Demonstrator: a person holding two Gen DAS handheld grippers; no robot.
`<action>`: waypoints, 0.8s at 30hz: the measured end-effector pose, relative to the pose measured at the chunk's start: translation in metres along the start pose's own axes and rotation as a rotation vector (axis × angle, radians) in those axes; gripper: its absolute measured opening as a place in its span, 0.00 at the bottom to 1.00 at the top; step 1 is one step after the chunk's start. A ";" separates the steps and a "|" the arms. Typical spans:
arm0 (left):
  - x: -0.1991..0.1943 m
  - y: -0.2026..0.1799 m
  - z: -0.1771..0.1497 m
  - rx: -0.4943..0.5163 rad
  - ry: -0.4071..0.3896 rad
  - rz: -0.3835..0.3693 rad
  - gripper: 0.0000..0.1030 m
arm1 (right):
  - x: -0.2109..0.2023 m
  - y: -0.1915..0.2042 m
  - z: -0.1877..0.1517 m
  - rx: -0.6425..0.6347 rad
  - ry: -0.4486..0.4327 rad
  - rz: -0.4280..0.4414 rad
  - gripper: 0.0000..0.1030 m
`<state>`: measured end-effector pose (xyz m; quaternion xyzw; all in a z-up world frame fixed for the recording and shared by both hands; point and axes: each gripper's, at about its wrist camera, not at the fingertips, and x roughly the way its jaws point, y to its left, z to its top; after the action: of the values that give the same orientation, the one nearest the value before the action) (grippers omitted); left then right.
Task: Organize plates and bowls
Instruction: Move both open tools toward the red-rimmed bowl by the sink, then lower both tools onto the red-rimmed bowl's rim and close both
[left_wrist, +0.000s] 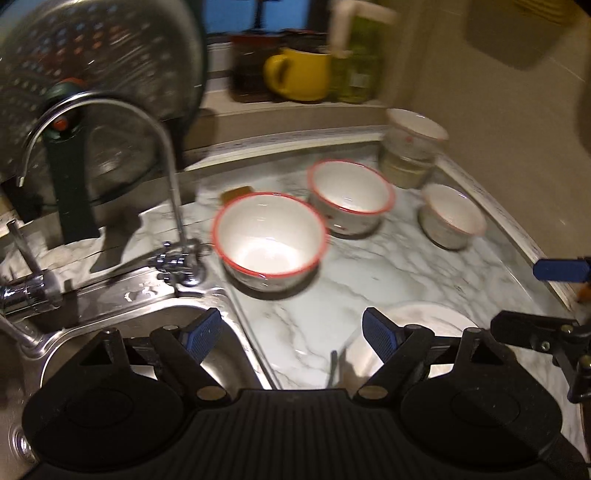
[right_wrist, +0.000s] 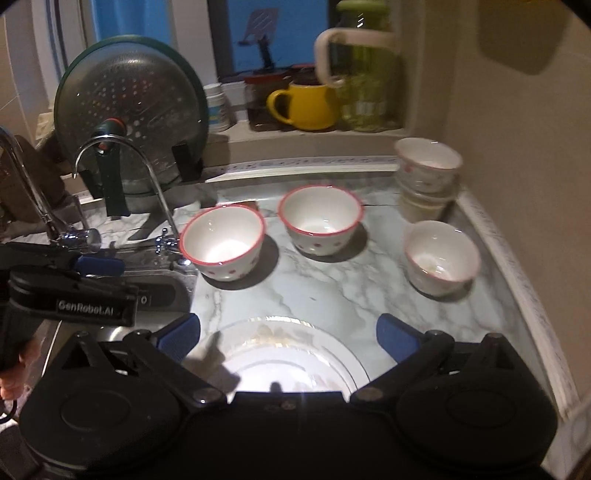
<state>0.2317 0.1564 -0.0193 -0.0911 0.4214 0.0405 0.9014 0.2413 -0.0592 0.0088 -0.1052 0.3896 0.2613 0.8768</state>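
Three loose white bowls with red rims stand on the marble counter: a left one (right_wrist: 225, 247) (left_wrist: 269, 240), a middle one (right_wrist: 320, 219) (left_wrist: 351, 195) and a smaller right one (right_wrist: 441, 258) (left_wrist: 452, 216). A stack of bowls (right_wrist: 428, 173) (left_wrist: 413, 151) stands in the back right corner. A white plate (right_wrist: 288, 354) (left_wrist: 424, 325) lies near the front. My right gripper (right_wrist: 288, 338) is open and empty just above the plate. My left gripper (left_wrist: 291, 328) is open and empty over the counter by the sink edge.
A steel sink (left_wrist: 166, 325) and tap (left_wrist: 173, 177) are at the left. A pan lid (right_wrist: 129, 110) leans behind the tap. A yellow mug (right_wrist: 306, 107) and a green jug (right_wrist: 365, 81) stand on the sill. A wall (right_wrist: 517, 184) bounds the right.
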 end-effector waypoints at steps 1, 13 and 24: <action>0.004 0.002 0.003 -0.015 0.000 0.009 0.81 | 0.007 -0.003 0.005 -0.003 0.009 0.010 0.99; 0.065 0.018 0.032 -0.122 0.042 0.103 0.81 | 0.108 -0.025 0.062 0.093 0.128 0.128 0.73; 0.099 0.029 0.043 -0.189 0.061 0.117 0.64 | 0.180 -0.011 0.083 0.159 0.212 0.127 0.43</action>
<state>0.3233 0.1932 -0.0725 -0.1522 0.4476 0.1298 0.8716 0.4001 0.0312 -0.0681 -0.0376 0.5053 0.2720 0.8181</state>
